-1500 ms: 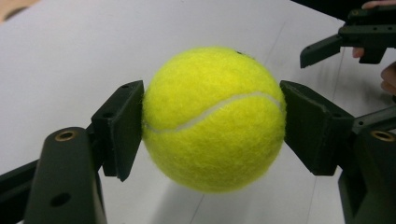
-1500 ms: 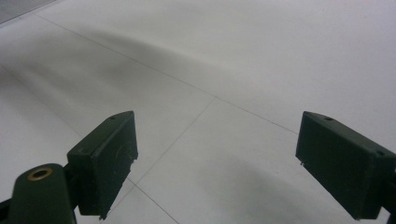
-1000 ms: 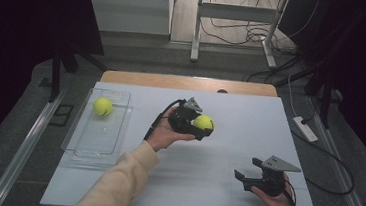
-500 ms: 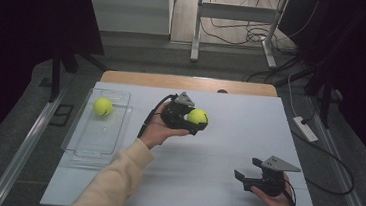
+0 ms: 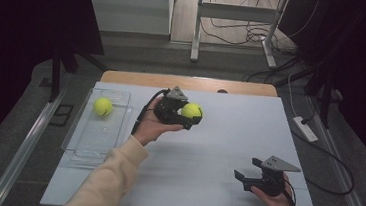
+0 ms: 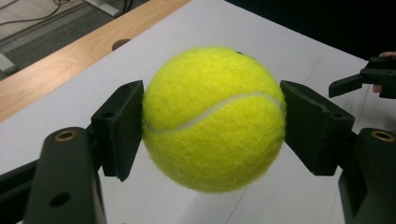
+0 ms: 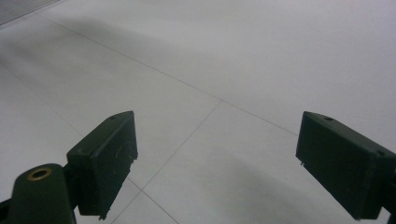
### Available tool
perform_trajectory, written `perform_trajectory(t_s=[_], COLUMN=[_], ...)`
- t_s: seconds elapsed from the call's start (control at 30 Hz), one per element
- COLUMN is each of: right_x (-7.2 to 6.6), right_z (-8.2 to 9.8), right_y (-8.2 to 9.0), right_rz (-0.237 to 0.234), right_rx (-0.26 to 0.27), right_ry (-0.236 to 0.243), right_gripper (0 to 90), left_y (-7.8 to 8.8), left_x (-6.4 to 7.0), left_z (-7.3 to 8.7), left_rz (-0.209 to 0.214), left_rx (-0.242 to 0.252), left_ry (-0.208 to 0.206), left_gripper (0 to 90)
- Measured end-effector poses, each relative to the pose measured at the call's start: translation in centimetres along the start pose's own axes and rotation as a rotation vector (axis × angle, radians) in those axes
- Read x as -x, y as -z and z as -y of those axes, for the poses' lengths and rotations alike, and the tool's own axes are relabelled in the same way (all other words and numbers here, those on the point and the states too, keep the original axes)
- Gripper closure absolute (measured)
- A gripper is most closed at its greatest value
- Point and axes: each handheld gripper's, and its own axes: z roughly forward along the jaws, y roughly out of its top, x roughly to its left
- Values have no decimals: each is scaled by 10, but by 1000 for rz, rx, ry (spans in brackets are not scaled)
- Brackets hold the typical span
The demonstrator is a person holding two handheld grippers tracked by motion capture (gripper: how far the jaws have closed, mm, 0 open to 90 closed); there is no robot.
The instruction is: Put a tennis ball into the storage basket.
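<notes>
- Tennis ball (image 6: pixel 214 119), bright yellow with a white seam, sits pinched between the two black jaws of the left gripper (image 5: pixel 190 114); both pads press on its sides in the left gripper view.
- Left gripper is held up off the tabletop (image 5: pixel 248 139) in the person's left hand (image 5: pixel 149 127), near the middle of the far half of the white surface, with a cream sleeve (image 5: pixel 109 177) reaching in from the bottom edge.
- Grey three-cornered plate tops that gripper, and its black cable loops down beside the wrist.
- Second tennis ball (image 5: pixel 103 107) lies in the far end of a clear plastic tray (image 5: pixel 79 146), which stands on the left part of the tabletop, well apart from the held ball.
- Right gripper (image 5: pixel 246 176) is held in the right hand (image 5: pixel 275 199) low over the near right part of the tabletop, its jaws spread wide with nothing but bare white surface between them in the right gripper view.
- Right gripper's tips also show at the right edge of the left gripper view, beyond the held ball.
- Wooden strip (image 5: pixel 188 82) edges the far side of the tabletop.
</notes>
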Motion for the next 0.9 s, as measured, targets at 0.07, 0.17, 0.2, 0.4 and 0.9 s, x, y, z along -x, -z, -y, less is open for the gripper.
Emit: perform_trajectory(t_s=[0.07, 0.17, 0.2, 0.4, 0.9], right_x=[0, 0, 0, 0, 0], right_z=[0, 0, 0, 0, 0], right_y=[0, 0, 0, 0, 0], right_rz=[1, 1, 1, 1, 1], right_rx=[0, 1, 0, 0, -2], right_ry=[0, 0, 0, 0, -2], right_gripper=[122, 122, 122, 122, 122], left_y=[2, 4, 5, 11, 29], left_x=[-1, -2, -2, -5, -16], left_z=[0, 1, 1, 1, 5], left_rz=[-3, -7, -11, -30, -58], left_rx=[1, 5, 10, 29, 51], left_ry=[1, 0, 3, 10, 31], left_gripper=[270, 271, 270, 270, 271])
